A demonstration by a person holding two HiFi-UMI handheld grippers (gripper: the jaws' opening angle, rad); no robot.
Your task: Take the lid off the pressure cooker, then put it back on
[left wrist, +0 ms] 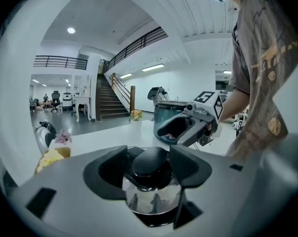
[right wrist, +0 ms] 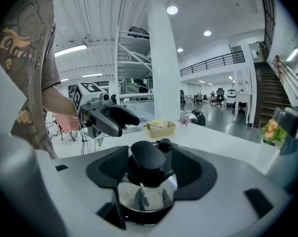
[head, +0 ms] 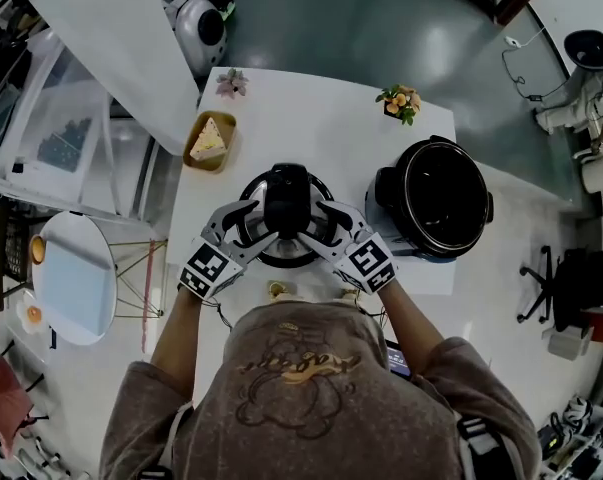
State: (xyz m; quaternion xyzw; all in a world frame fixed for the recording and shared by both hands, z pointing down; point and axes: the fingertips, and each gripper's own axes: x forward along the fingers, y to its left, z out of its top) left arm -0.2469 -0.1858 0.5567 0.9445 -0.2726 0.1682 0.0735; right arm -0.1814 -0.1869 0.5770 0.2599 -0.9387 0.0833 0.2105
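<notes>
The steel pressure cooker lid (head: 281,255) with a long black handle (head: 286,200) is over the front of the white table (head: 311,128), left of the open black cooker pot (head: 443,198). My left gripper (head: 249,225) holds the handle from the left and my right gripper (head: 326,225) from the right. In the left gripper view the pads (left wrist: 188,164) flank the handle end (left wrist: 149,162), with the steel lid (left wrist: 151,199) below. The right gripper view shows the same handle (right wrist: 148,159) between its pads. I cannot tell whether the lid rests on the table.
A yellow tray with a cake slice (head: 209,140) sits at the table's left edge. A pink flower (head: 231,83) and a small flower pot (head: 401,100) stand at the far edge. A round side table (head: 73,278) is on the left.
</notes>
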